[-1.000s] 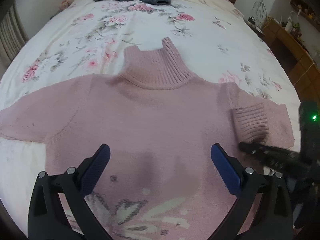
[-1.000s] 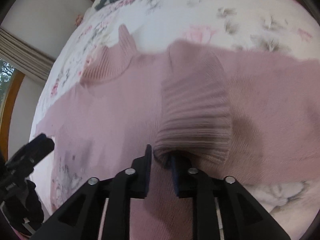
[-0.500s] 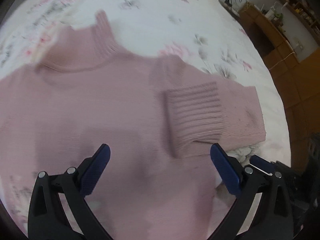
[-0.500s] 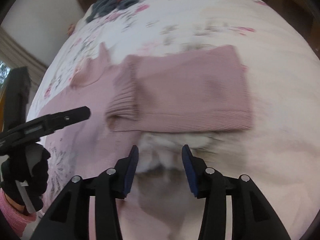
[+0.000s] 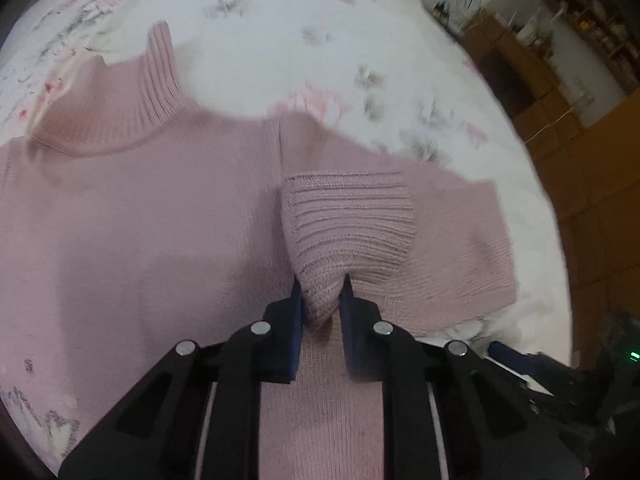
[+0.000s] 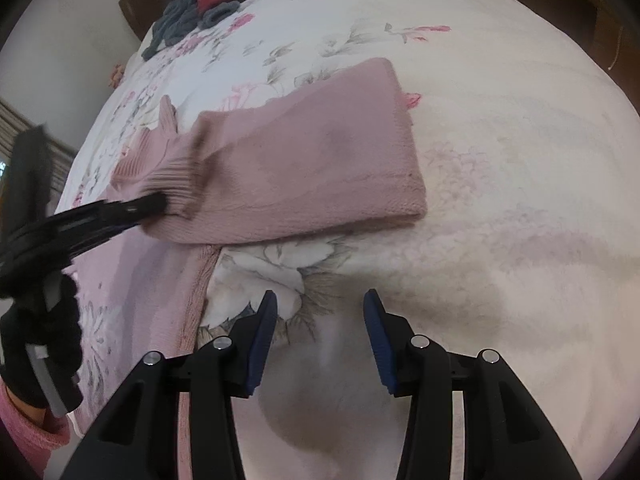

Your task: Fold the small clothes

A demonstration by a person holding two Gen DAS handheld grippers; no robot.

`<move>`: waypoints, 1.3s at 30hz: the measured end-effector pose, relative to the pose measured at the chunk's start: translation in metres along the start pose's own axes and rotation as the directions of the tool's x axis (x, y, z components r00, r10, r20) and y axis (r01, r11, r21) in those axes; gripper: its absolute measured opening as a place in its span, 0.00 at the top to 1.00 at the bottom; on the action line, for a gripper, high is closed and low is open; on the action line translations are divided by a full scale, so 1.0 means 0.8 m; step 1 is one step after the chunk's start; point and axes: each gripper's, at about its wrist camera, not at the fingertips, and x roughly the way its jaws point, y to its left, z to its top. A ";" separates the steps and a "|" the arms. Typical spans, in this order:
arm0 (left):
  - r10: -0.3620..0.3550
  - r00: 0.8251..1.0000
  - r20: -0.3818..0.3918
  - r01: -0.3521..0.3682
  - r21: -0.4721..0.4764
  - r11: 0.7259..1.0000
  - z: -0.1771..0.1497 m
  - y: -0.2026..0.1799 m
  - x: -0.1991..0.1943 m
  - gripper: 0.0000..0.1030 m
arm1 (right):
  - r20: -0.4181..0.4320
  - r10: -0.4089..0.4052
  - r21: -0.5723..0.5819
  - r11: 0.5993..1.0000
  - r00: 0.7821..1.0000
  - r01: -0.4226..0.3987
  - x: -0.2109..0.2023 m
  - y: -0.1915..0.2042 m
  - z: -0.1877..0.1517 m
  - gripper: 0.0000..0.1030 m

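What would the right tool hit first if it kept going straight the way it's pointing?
The right tool, open and empty, points at bare bedspread. It would likely meet that first, with the folded sleeve further on, though depth is unclear.

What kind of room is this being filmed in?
Most likely a home bedroom. A pink sweater lies on a bed with a floral bedspread, more clothes sit by the dark headboard, and wooden furniture stands alongside.

Left gripper [image 5: 322, 300] jaws clamped on ribbed cuff [image 5: 348, 232] of pink sweater [image 5: 140, 200].
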 end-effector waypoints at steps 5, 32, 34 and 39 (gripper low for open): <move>0.028 0.993 0.119 -0.027 -0.008 1.000 0.002 0.030 -0.056 0.86 | 0.026 -0.003 0.017 1.000 1.000 0.002 -0.009 0.000 0.012 0.56; 0.208 0.975 0.072 -0.180 -0.284 0.942 -0.010 0.275 -0.088 0.80 | -0.113 0.045 0.096 0.995 0.993 -0.035 0.099 0.066 0.074 0.72; 0.209 0.977 0.051 -0.184 -0.307 0.934 -0.016 0.289 -0.085 0.79 | -0.114 0.044 0.090 0.995 0.992 -0.034 0.099 0.066 0.075 0.73; 0.224 0.972 0.070 -0.188 -0.336 0.923 -0.032 0.320 -0.116 0.79 | -0.090 -0.009 0.047 0.999 0.996 0.013 0.083 0.080 0.076 0.62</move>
